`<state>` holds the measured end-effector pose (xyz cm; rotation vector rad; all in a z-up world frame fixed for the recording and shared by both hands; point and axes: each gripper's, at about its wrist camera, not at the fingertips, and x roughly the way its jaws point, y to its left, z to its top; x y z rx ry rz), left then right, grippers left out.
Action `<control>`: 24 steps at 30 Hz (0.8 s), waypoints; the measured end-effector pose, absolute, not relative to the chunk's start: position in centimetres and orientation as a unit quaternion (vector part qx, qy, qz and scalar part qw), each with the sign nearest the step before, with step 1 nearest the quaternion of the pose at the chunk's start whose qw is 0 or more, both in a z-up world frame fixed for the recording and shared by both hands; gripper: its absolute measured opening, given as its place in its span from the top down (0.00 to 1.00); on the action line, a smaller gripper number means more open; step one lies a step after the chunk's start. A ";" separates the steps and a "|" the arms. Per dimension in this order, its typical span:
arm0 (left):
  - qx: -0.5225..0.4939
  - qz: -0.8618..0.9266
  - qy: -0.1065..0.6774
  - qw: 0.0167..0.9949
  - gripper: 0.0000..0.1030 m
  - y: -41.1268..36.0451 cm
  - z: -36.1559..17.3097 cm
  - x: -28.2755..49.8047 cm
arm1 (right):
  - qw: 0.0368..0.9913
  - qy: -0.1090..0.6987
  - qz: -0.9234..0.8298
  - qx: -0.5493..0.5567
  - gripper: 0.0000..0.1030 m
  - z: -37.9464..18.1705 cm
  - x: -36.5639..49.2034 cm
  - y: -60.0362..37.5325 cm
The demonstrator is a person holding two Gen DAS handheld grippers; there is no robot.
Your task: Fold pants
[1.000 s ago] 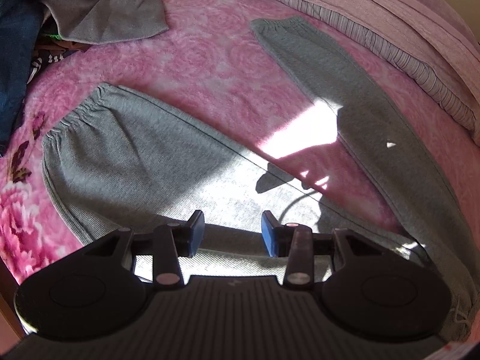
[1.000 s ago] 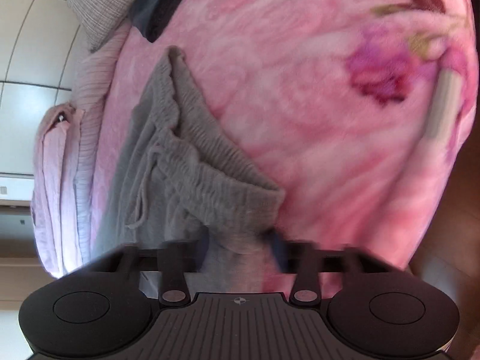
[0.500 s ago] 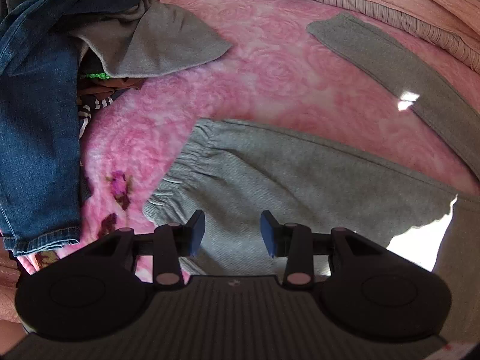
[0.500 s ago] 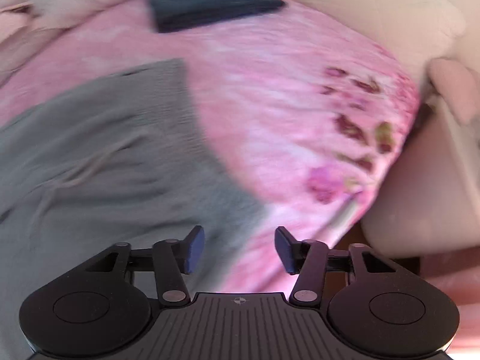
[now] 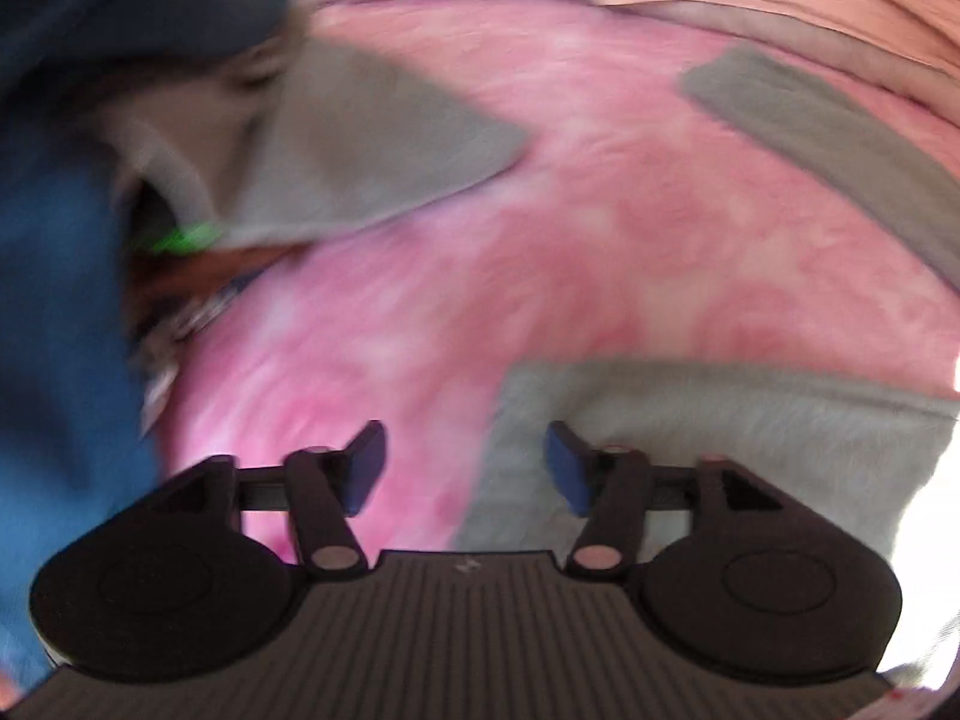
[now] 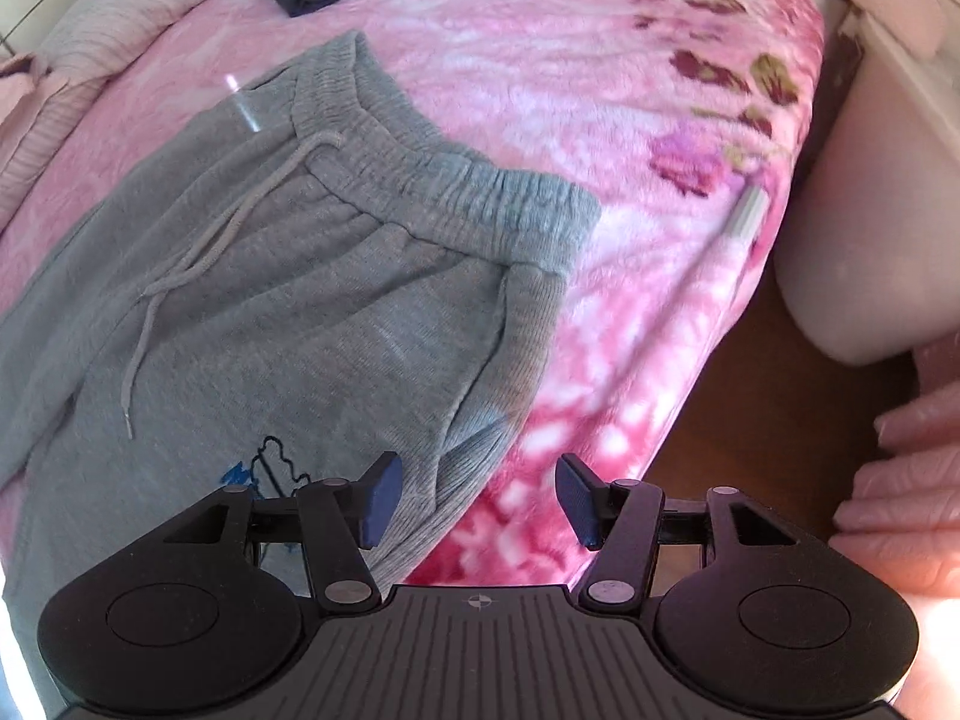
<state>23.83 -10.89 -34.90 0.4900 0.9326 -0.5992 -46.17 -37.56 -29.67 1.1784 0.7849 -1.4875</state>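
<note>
Left wrist view, blurred: plush pink blanket (image 5: 540,228); the left gripper (image 5: 465,468), fingers apart, hovers at a cuff of the grey pants (image 5: 690,432); jeans (image 5: 54,324) lie beyond.

Right wrist view: the right gripper (image 6: 471,501), fingers apart, holds nothing above the pants' (image 6: 300,312) ribbed waistband (image 6: 456,192), near the blanket's (image 6: 600,90) edge.

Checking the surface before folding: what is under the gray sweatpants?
The gray sweatpants lie on a pink floral blanket. Whatever lies beneath the blanket is covered.
</note>
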 end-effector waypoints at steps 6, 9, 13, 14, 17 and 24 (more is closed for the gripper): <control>0.288 -0.336 0.415 0.795 0.72 -15.3 -36.8 24.6 | 0.518 0.327 -0.629 0.479 0.48 -30.5 -45.9 -37.7; 0.319 -0.325 0.345 0.821 0.72 -15.5 -36.2 23.3 | 0.526 0.339 -0.639 0.447 0.48 -30.1 -45.0 -38.0; 0.329 -0.281 0.367 0.824 0.64 -15.6 -37.5 24.4 | 0.582 0.381 -0.623 0.357 0.48 -29.2 -42.0 -38.6; 0.356 -0.267 0.349 0.824 0.48 -15.8 -37.3 23.8 | 0.598 0.392 -0.615 0.333 0.48 -29.0 -41.2 -38.6; 0.367 -0.231 0.334 0.837 0.34 -14.9 -35.8 23.3 | 0.639 0.405 -0.590 0.282 0.45 -28.8 -39.3 -38.4; 0.284 -0.339 0.380 0.812 0.52 -12.5 -32.1 17.5 | 0.682 0.448 -0.521 0.249 0.41 -32.7 -36.9 -36.6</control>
